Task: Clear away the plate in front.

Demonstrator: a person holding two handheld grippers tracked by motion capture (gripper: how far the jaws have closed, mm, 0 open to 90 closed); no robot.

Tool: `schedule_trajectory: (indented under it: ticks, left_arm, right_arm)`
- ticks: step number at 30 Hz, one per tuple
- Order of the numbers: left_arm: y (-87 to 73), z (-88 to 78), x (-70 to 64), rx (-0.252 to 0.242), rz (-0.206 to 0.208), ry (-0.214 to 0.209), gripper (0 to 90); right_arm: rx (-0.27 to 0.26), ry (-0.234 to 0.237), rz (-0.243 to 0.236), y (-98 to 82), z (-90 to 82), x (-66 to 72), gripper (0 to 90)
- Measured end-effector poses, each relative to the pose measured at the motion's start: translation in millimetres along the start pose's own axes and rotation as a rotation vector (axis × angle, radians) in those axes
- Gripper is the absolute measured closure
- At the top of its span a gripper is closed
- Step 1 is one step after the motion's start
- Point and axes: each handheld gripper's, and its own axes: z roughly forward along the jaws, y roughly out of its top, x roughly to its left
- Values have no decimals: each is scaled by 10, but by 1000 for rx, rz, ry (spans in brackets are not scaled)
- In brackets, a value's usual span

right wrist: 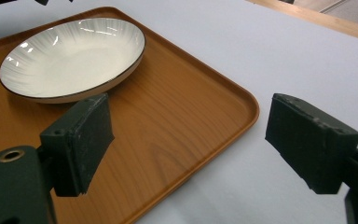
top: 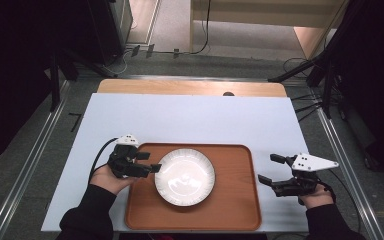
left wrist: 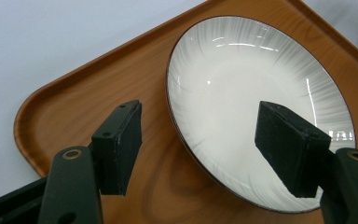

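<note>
A white shallow plate with a dark rim sits on a brown wooden tray near the table's front. My left gripper hovers at the plate's left edge, open; in the left gripper view its jaws straddle the plate's rim, with the plate and tray beyond. My right gripper is open just right of the tray. The right gripper view has the tray's corner between its jaws and the plate farther off.
The tray lies on a pale blue-white sheet covering a wooden table. Metal rails run along both sides. Tripod legs and cables stand on the floor beyond the table.
</note>
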Motion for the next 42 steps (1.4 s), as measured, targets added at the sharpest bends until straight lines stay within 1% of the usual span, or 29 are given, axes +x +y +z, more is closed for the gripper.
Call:
schedule_trajectory:
  ticks: [1, 8, 11, 12, 13, 15, 18, 19, 21, 23, 26, 32, 33, 36, 42]
  left_arm:
    - [-8, -9, 3, -3, 2, 2, 317]
    - [-64, -99, 38, -3, 27, 6, 308]
    - [-86, -141, 55, -20, 27, 3, 303]
    - [-92, -156, 67, -18, 31, 5, 297]
    - [-102, -162, 76, -27, 26, 4, 292]
    - [-118, -184, 99, -28, 25, 9, 290]
    - [-146, -219, 132, -30, 20, 31, 287]
    - [-162, -226, 146, -43, 18, 34, 287]
    - [-194, -260, 184, -58, 4, 19, 289]
    - [-224, -288, 220, -65, -8, 32, 291]
    - [-264, -332, 264, -70, -8, 55, 291]
    - [-330, -403, 341, -96, -17, 76, 287]
    - [-341, -417, 354, -93, -17, 86, 287]
    - [-372, -447, 392, -102, -25, 106, 285]
    - [-434, -490, 450, -116, -10, 134, 272]
  right_arm:
    - [-4, 1, 6, 2, 2, 5, 156]
    - [0, 4, 1, 14, 19, 4, 156]
    - [3, 5, -2, 12, 17, 1, 156]
    - [2, 5, 0, 12, 16, 1, 156]
    - [0, 4, -1, 12, 16, 1, 156]
    - [3, 6, -1, 12, 16, 3, 156]
    - [3, 4, 1, 12, 15, 4, 156]
    - [1, 2, -1, 12, 16, 1, 156]
    - [4, 3, 0, 12, 16, 1, 156]
    - [2, 2, -2, 12, 15, 1, 156]
    - [1, 2, -1, 11, 15, 2, 156]
    - [-2, 3, 4, 11, 13, 3, 156]
    - [-4, 4, 6, 11, 12, 4, 156]
    - [-13, 0, 4, 9, 1, -7, 156]
    - [-19, -5, 6, 6, -6, -9, 156]
